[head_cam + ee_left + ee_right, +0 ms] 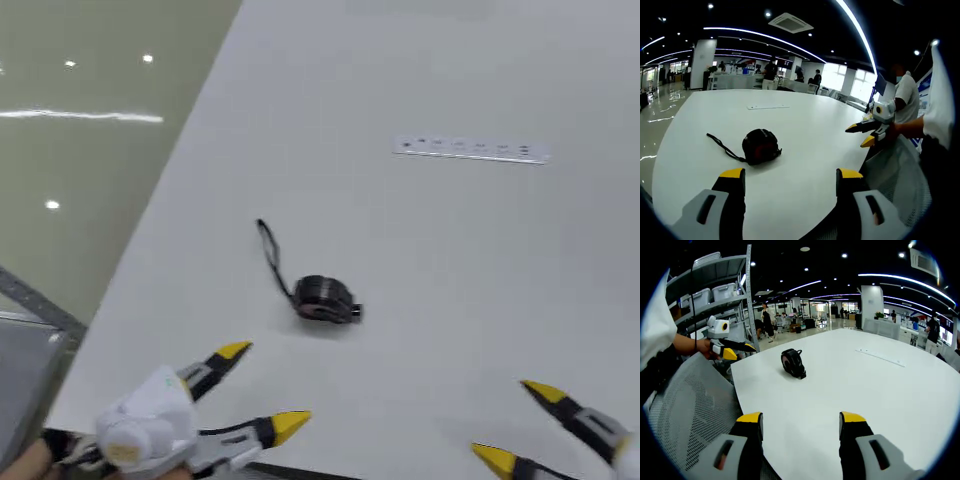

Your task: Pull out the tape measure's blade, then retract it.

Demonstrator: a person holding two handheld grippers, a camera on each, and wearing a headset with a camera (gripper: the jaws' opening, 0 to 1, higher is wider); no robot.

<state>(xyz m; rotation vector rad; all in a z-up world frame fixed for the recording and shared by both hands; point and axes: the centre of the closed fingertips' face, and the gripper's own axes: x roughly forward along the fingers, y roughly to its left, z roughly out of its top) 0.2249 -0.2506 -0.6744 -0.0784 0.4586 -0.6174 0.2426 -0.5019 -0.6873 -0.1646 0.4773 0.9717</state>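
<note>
While lying on the white table [450,260], a little in from its near edge and more to its left side, touched by neither gripper: black tape measure [325,299]. Cannot tell from these views whether the case rests on its flat face or stands on its rim.

Trailing from the case across the table top, away from the near edge: thin black strap [270,250], almost straight, with a small loop at its end.

Hovering over the table's near edge, on the left side: left gripper [262,388], held in a person's hand, yellow tips spread wide with nothing between them. Hovering at the same near edge, more to the right: right gripper [520,424], also spread wide and carrying nothing. Both pointing in over the table top, well apart from the tape measure and from each other.

Lying flat much deeper on the table, toward its far side: long white socket strip [470,149].

Beyond the table's left edge: glossy greenish floor [90,180] with lamp reflections, and in the right gripper view a metal shelf rack [747,295] with pale bins. Just before the table's near edge, in that same view: grey mesh chair [695,405].
</note>
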